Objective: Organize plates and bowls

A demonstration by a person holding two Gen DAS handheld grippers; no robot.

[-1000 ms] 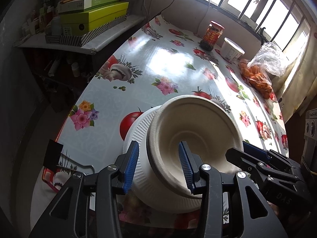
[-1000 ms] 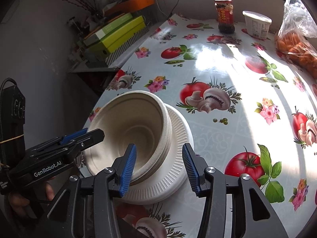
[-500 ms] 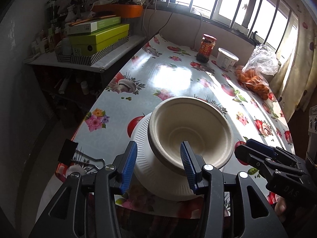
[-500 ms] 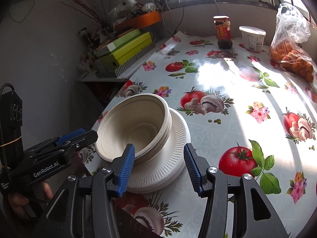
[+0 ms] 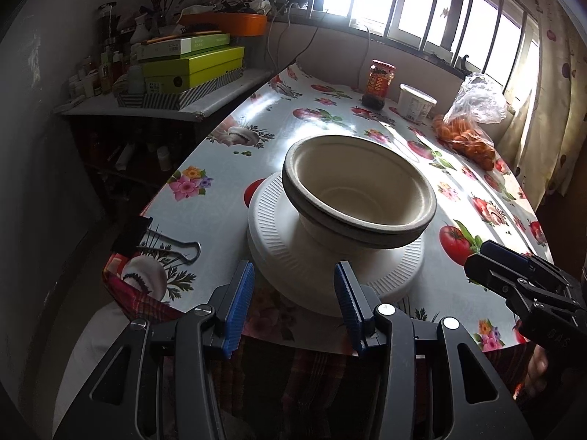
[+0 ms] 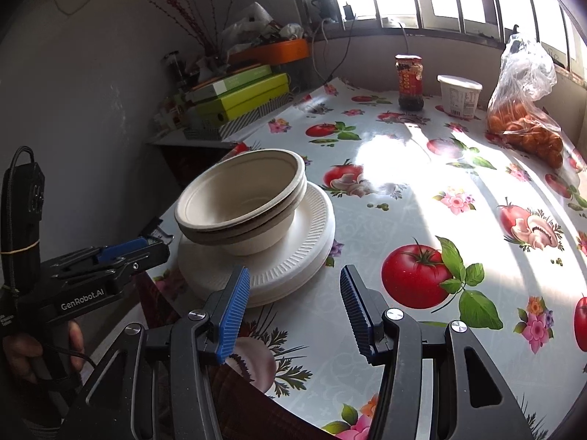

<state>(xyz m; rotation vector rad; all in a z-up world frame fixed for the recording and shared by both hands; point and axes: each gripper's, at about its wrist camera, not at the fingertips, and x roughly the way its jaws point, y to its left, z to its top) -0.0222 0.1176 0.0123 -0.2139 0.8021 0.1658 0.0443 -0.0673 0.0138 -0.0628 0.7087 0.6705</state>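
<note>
Two nested beige paper bowls sit on a stack of white ribbed paper plates near the table's front left corner. My left gripper is open and empty, just in front of the plates at the table edge; it also shows in the right wrist view. My right gripper is open and empty, in front of and to the right of the stack; it also shows in the left wrist view.
A red sauce jar, a white tub and a bag of oranges stand at the table's far side. Green boxes lie on a side shelf at left. A binder clip grips the tablecloth edge.
Both grippers have drawn back and up from the bowls and plates. The bowls now sit free on the plates, level rather than tilted.
</note>
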